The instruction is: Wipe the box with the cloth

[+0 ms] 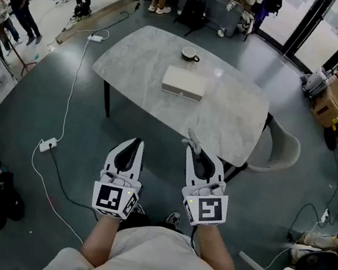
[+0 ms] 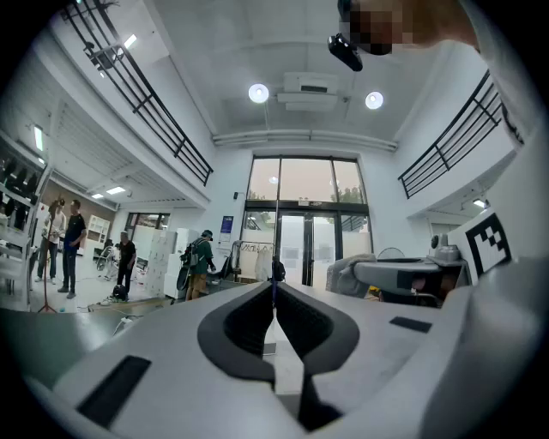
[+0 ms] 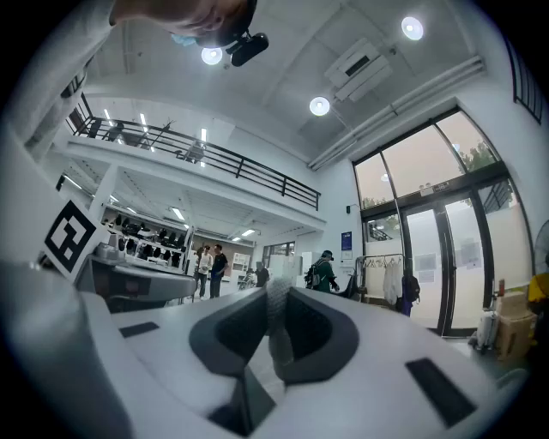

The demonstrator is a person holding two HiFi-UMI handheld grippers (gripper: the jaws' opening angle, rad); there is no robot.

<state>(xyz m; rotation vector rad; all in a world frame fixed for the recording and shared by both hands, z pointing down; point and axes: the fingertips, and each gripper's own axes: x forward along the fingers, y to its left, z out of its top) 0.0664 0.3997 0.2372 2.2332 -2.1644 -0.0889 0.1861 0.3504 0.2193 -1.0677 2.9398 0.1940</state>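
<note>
Pale marbled table [image 1: 223, 118], flat box [image 1: 184, 83] mid-top, probably a cup [image 1: 189, 54] behind

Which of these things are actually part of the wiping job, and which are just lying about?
Job: flat pale rectangular box on the grey table; pale cloth strip pinched in the right tongs.
Lying about: white cup on the table; white power strip on the floor; grey chair beside the table.

L tongs [image 1: 134, 141], R tongs [image 1: 194, 152]: white, blk pads [image 1: 128, 156], marker cubes [image 1: 114, 199]; pale tee [image 1: 153, 264].
</note>
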